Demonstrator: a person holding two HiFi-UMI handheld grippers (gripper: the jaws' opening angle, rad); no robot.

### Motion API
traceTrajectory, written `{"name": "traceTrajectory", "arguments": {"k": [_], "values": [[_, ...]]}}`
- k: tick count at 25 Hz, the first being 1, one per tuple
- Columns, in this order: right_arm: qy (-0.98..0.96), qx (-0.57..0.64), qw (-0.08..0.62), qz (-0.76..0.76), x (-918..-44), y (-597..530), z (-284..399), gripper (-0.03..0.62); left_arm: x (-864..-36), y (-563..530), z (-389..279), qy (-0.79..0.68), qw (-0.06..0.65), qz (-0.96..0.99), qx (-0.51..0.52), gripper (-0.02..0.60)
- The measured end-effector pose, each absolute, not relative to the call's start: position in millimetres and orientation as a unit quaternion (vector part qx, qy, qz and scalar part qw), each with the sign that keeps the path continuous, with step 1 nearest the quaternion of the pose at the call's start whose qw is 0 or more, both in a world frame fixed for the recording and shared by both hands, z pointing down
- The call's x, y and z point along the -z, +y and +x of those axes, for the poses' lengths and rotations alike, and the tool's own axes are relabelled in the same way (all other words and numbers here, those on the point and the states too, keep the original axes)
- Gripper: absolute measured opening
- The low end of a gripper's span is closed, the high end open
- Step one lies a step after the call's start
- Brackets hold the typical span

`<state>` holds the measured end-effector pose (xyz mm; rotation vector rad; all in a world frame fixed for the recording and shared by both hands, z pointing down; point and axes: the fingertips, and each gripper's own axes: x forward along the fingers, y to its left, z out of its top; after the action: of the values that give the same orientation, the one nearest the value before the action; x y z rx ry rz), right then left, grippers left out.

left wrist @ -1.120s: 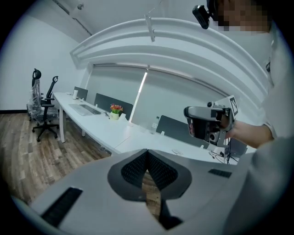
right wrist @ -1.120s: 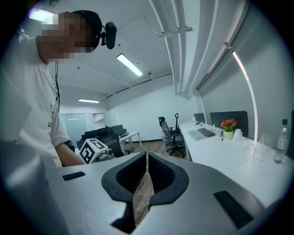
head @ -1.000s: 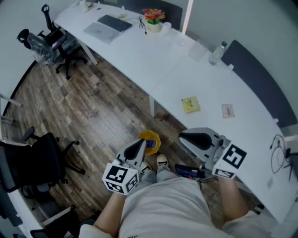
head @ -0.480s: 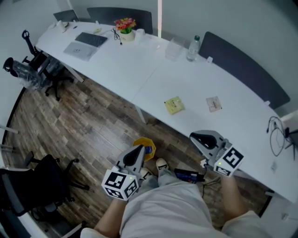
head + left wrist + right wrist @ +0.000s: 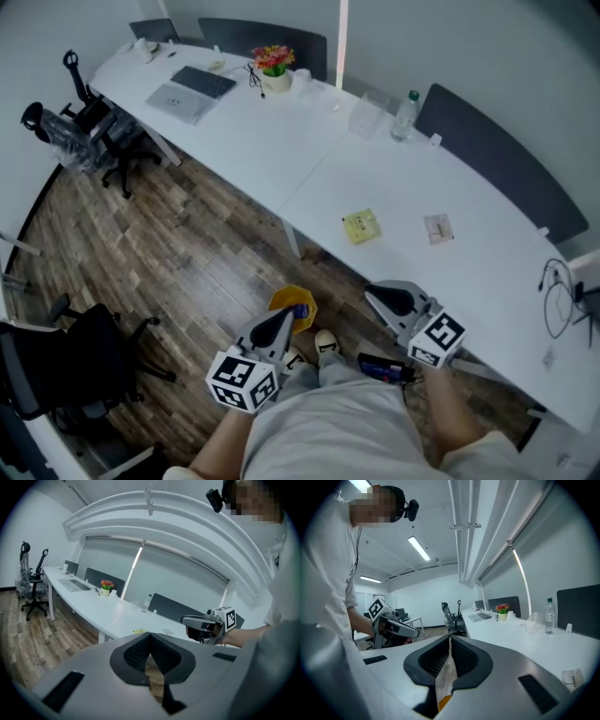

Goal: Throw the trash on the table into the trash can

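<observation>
**Two closed grippers, two scraps waiting on the table**

Both grippers are hanging in front of the person's waist with nothing in them. The left gripper (image 5: 279, 321) is keeping its fingers (image 5: 136, 656) pressed together at the tips, with only floor showing through the gap behind them. The right gripper (image 5: 380, 298) is doing the same: jaws shut, nothing pinched.

The trash is lying well beyond the right fingertips, up on the white table (image 5: 403, 169): a yellow paper (image 5: 361, 226), and a white slip (image 5: 438, 228) off to its right. Neither is being touched.

The yellow trash can (image 5: 281, 302) is standing on the floor just past the left fingertips, probably put there so a drop takes a short swing.

Judging by this, the right gripper is being readied for a reach and would need to open first.
</observation>
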<state>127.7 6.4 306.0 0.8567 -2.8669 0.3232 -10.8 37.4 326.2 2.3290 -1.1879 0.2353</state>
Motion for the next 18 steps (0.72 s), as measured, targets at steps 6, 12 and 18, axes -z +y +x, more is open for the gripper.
{"name": "traceTrajectory", "arguments": {"k": [6, 12, 18], "values": [[-0.953, -0.113, 0.069, 0.274, -309, 6, 116, 0.041, -322, 38, -12, -0.432, 0.231, 0.866, -0.098, 0.002], [-0.95, -0.115, 0.079, 0.278, -315, 7, 113, 0.041, -322, 36, -15, -0.43, 0.236, 0.867, -0.09, 0.002], [-0.94, -0.115, 0.099, 0.306, -321, 8, 127, 0.041, -326, 33, -16, -0.418, 0.24, 0.871, -0.089, 0.002]]}}
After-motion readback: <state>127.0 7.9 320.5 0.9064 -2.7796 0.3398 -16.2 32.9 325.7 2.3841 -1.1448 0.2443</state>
